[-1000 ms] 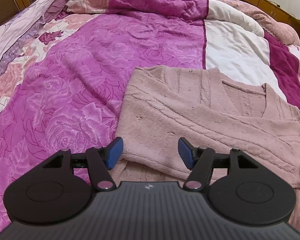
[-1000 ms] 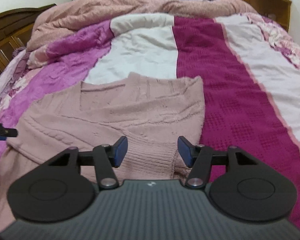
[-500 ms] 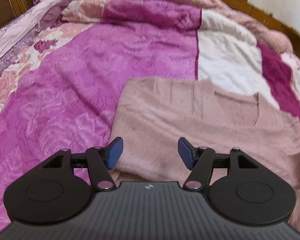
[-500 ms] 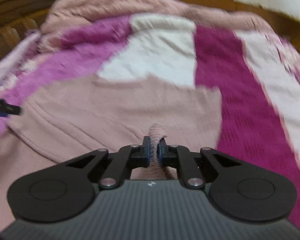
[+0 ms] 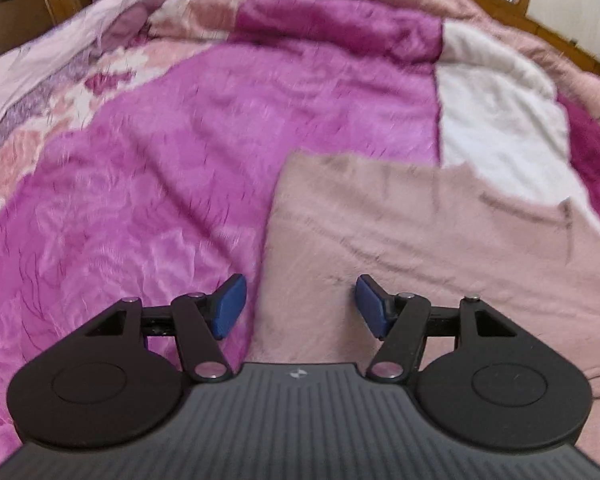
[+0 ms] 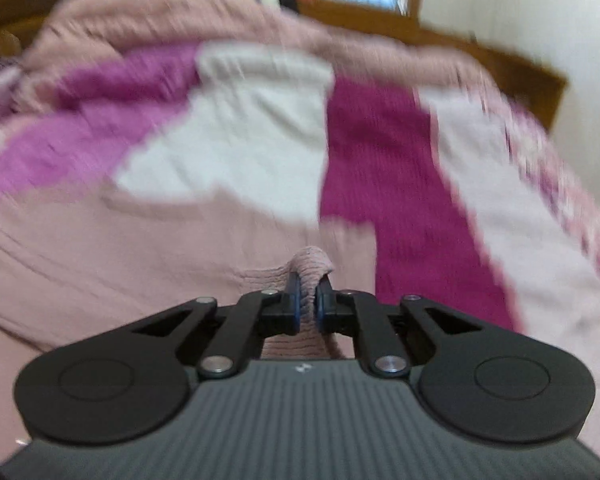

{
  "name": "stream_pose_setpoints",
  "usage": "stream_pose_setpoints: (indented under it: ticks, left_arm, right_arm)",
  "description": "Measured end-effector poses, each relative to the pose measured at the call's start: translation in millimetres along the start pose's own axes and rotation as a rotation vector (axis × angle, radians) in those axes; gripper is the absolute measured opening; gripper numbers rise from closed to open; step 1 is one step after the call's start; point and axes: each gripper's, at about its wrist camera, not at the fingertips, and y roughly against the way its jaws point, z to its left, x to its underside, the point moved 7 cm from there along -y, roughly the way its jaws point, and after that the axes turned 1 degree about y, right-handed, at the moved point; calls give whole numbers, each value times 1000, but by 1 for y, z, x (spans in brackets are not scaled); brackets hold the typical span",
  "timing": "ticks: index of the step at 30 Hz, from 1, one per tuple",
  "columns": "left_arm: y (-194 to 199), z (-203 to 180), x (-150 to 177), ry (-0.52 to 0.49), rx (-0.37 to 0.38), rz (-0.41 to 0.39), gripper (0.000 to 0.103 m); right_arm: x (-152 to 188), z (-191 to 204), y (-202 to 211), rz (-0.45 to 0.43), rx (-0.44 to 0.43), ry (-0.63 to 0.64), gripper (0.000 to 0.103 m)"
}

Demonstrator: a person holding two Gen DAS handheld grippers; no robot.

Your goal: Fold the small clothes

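Dusty-pink knitted sweater (image 5: 440, 248) lies flat on magenta patchwork bedspread (image 5: 148, 184). Right gripper (image 6: 307, 304) clamped on ribbed sweater fold, having just closed. Left gripper (image 5: 298, 306) gapes empty astride sweater's left edge, nearer that side.

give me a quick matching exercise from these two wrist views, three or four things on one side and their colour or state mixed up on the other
Things:
1. left gripper
2. right gripper
3. sweater
4. bedspread

States:
a. dusty pink knit, lying on the bed
b. fingers apart, nothing pinched
c. magenta with a rose pattern
d. fingers shut on a fold of knit

Pairs: 1-b, 2-d, 3-a, 4-c
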Motion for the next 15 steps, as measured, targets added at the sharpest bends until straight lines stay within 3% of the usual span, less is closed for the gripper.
stream_pose_setpoints:
  ticks: [3, 7, 12, 15]
  left_arm:
    - [-6, 6, 3, 14, 15, -9, 73]
    - [-7, 6, 3, -22, 12, -13, 73]
    - [8, 5, 1, -39, 20, -2, 73]
    - [25, 5, 1, -65, 51, 0, 73]
  right_arm:
    - [26, -5, -27, 78, -16, -70, 11]
    - [29, -6, -30, 62, -10, -87, 13]
    - [22, -9, -14, 79, 1, -133, 24]
    - [19, -9, 8, 69, -24, -142, 25]
